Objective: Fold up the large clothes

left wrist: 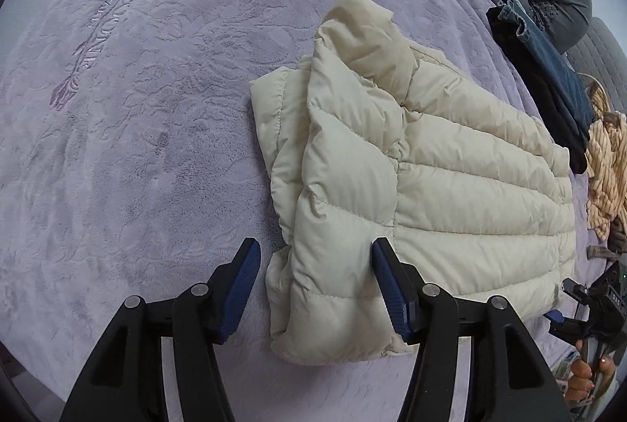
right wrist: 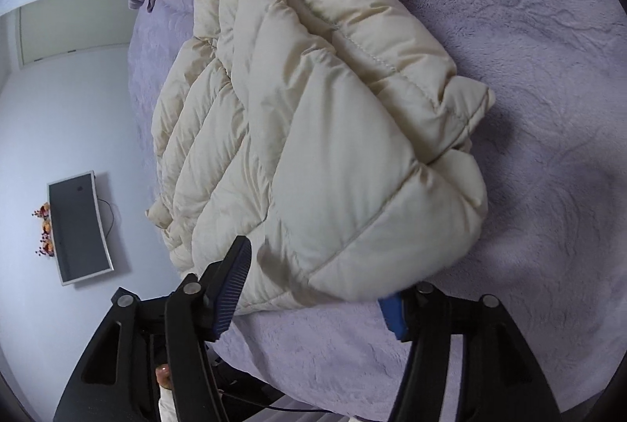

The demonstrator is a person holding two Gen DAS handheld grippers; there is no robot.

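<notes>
Both views evenly lit, soft cool daylight-like illumination, no hard glare. Strong fisheye distortion: black vignette rings at all corners, bed blanket (left wrist: 137, 147) bows outward, straight wall lines curve in the right wrist view. Cream puffer jacket (left wrist: 411, 167) bright but not blown out; stitching sharp at centre. Soft diffuse shadow on the blanket right of the jacket (right wrist: 333, 128) and beneath its near edge. Left gripper (left wrist: 315, 283) fingers crisp. Right gripper (right wrist: 317, 285): its right blue pad (right wrist: 392, 312) slightly smeared. Far edges softer; wall monitor (right wrist: 78, 226) dull, reflection-free.
</notes>
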